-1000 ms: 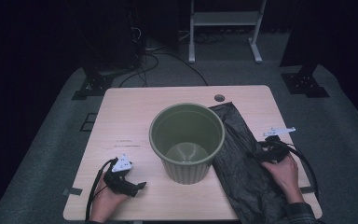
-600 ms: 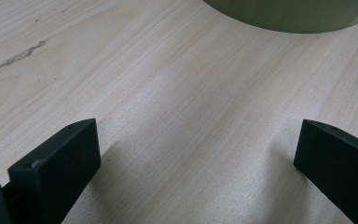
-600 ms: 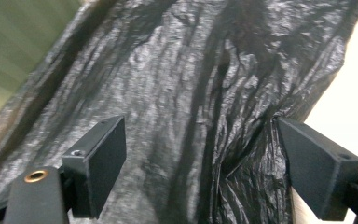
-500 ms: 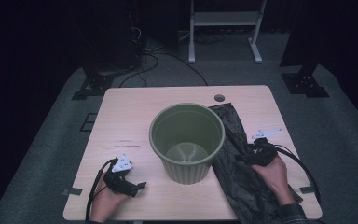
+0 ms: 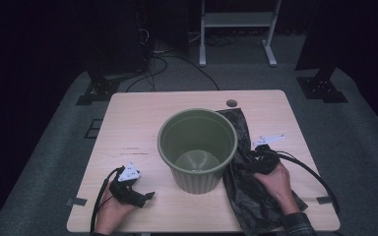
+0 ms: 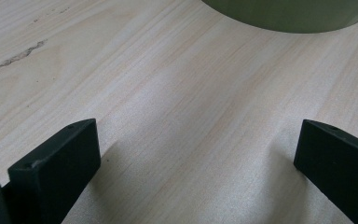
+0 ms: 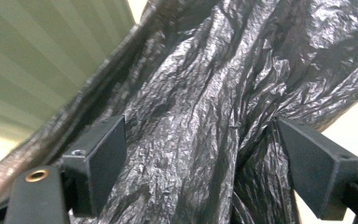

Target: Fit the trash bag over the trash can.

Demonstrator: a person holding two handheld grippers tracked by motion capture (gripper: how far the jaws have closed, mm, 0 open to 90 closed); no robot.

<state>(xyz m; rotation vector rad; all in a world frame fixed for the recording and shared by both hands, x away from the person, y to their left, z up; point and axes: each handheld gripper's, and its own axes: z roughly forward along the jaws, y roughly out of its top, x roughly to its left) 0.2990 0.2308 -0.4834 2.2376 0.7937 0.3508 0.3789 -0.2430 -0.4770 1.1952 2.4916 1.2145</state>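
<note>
Right tool now farther forward, wide over one black bag; left tool wide beside one green bin.

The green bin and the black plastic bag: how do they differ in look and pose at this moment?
The green bin stands upright and keeps a rigid round shape, while the black plastic bag lies flat and crumpled. The bin is matte with ribbed sides; the bag is glossy and wrinkled. The bag sits between the open jaws of the right hand-held gripper; nothing grips the bin. Both rest on the wooden table.

A pale wooden table carries a green bin beside a black bag.
</note>
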